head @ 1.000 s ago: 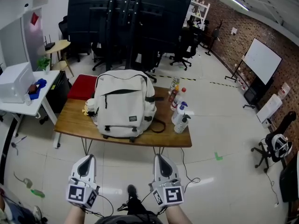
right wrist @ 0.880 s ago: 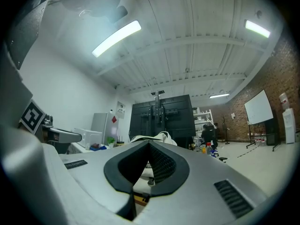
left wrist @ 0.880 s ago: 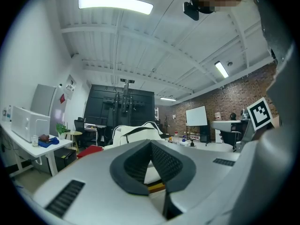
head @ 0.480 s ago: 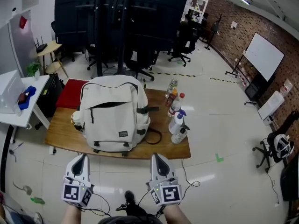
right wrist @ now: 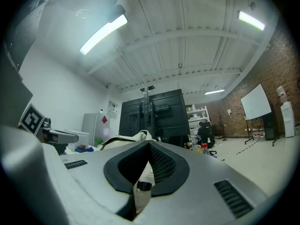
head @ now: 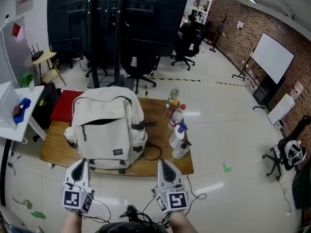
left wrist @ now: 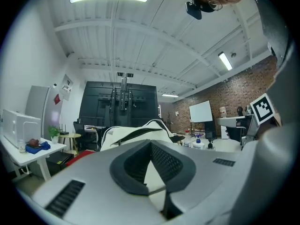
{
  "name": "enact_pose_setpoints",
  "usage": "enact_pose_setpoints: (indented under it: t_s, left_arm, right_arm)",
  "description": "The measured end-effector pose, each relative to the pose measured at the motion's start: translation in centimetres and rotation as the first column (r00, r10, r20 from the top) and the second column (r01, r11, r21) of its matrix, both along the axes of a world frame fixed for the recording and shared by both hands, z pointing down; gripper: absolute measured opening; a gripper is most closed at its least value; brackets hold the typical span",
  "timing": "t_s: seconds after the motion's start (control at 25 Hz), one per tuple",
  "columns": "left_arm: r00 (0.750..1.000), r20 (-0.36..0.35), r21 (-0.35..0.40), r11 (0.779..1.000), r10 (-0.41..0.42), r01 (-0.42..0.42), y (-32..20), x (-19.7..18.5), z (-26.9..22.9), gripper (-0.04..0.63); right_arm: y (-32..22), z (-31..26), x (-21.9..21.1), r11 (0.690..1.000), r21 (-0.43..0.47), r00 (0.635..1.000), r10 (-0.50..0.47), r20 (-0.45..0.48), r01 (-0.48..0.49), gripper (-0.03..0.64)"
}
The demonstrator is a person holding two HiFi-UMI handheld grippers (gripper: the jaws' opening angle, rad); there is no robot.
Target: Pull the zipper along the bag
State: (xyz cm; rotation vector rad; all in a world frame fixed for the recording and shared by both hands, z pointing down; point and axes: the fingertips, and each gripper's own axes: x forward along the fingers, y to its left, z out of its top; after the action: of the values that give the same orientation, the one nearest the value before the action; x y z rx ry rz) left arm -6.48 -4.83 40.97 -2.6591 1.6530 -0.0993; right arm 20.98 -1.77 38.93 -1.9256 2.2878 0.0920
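A cream backpack (head: 107, 130) stands upright on the wooden table (head: 160, 165), its front facing me, with a dark zipper line (head: 99, 122) across the front pocket. My left gripper (head: 81, 163) hovers at the table's near edge, just short of the backpack's base, jaws shut and empty. To its right, my right gripper (head: 162, 163) is also shut and empty, in front of the backpack's right corner. In the left gripper view the backpack (left wrist: 136, 134) rises beyond the closed gripper (left wrist: 152, 144). The right gripper view shows the backpack (right wrist: 126, 138) past the shut gripper (right wrist: 149, 144).
Several bottles (head: 176, 125) stand on the table right of the backpack, and a black strap (head: 154, 152) loops beside them. A red case (head: 60, 106) lies at the far left. A white desk (head: 17, 120) stands left; office chairs (head: 141, 67) and a black rack (head: 112, 23) stand behind.
The table and backpack have slid lower and to the left in the head view and look nearer. Both grippers stay shut at the bottom of the view.
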Motion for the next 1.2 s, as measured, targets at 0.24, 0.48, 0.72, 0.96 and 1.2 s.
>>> enact_pose_setpoints:
  t_s: [0.24,0.48,0.72,0.96,1.2]
  left_arm:
    - [0.999,0.018,0.040,0.999,-0.026,0.025,-2.2,0.9,-1.0,0.034]
    - [0.998,0.026,0.023,0.998,-0.052,0.052,-3.3,0.2,-0.9,0.034]
    - [0.997,0.031,0.010,0.998,-0.064,0.063,-5.6,-1.9,-0.2,0.035]
    - [0.999,0.035,0.004,1.000,-0.026,0.026,-9.4,-3.8,0.7,0.035]
    - [0.999,0.031,-0.022,1.000,-0.013,0.013,-12.8,-6.3,2.2,0.035]
  right_arm:
    - [-2.4,-0.8,0.1,0.998,0.023,0.998,-0.057,-0.008,0.057,0.014]
    - [-3.8,-1.1,-1.5,0.993,0.031,0.994,-0.110,-0.002,0.110,0.014]
    - [-5.4,-1.1,-6.5,0.980,0.022,0.980,-0.197,-0.029,0.198,0.014]
    - [-8.8,-1.3,-11.8,0.972,0.019,0.972,-0.233,-0.039,0.234,0.014]
    - [-12.6,-0.6,-17.4,0.956,-0.012,0.956,-0.292,-0.030,0.292,0.014]
